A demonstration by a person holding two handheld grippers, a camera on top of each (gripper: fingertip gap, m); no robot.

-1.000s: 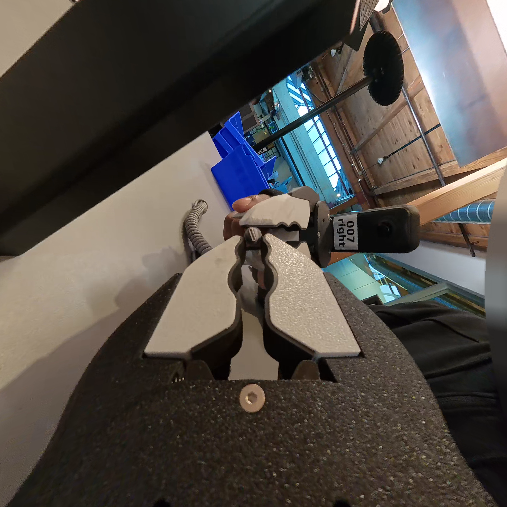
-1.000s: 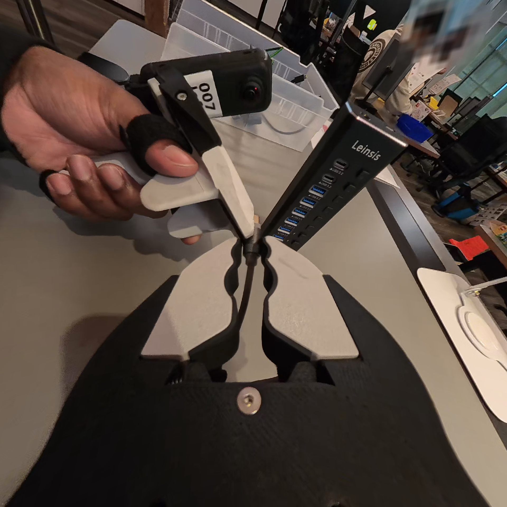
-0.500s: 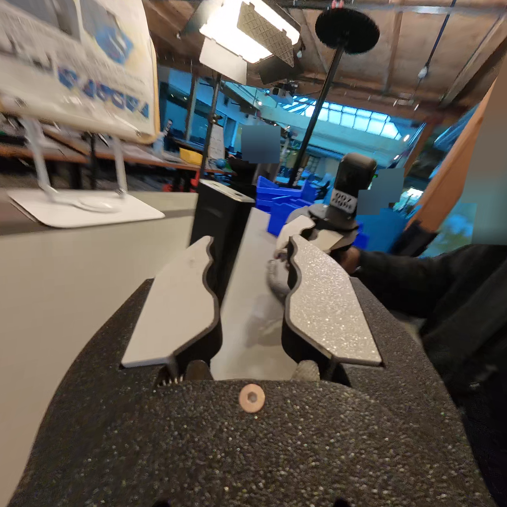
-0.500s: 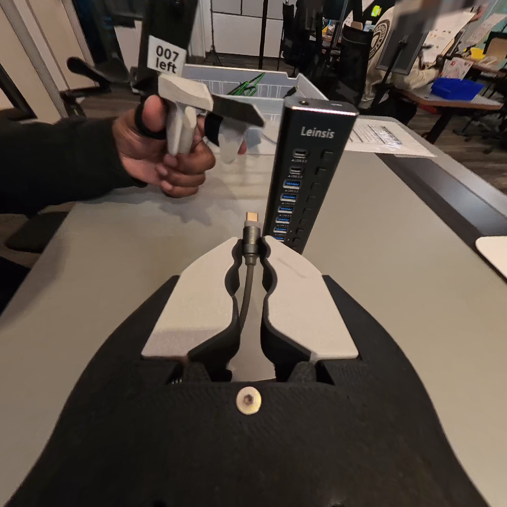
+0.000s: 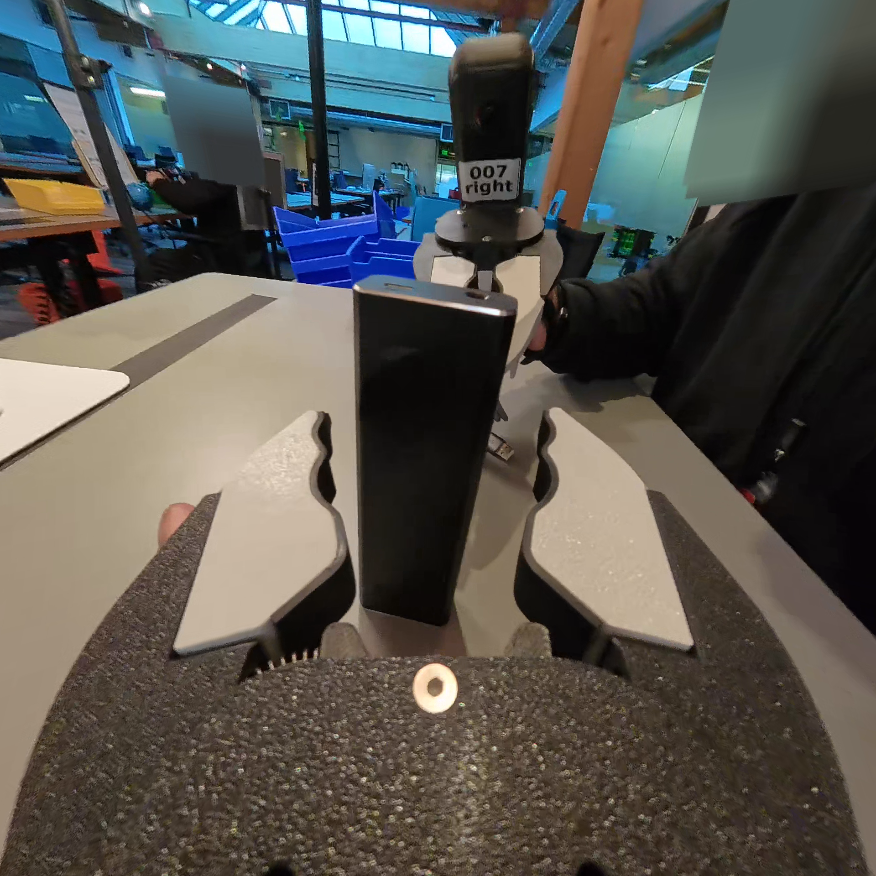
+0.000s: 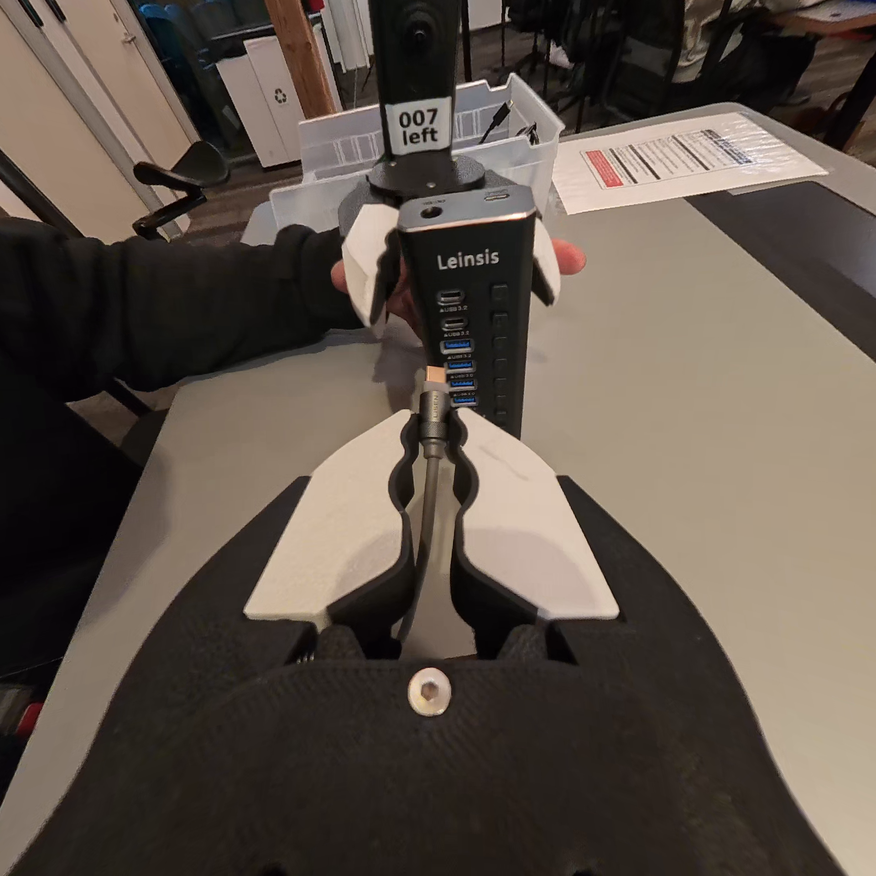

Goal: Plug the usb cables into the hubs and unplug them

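Left claw moved in, spread wide around upright hub, seemingly not touching. Right claw clenched on cable plug, near ports.

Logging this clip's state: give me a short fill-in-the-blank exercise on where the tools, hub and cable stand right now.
1. The right tool is shut on a USB-C ____.
2. The black USB hub stands ____ on the grey table.
3. The left tool is ____, one finger on either side of the hub.
4. The plug is ____ inserted in any port.

Missing: cable; upright; open; not
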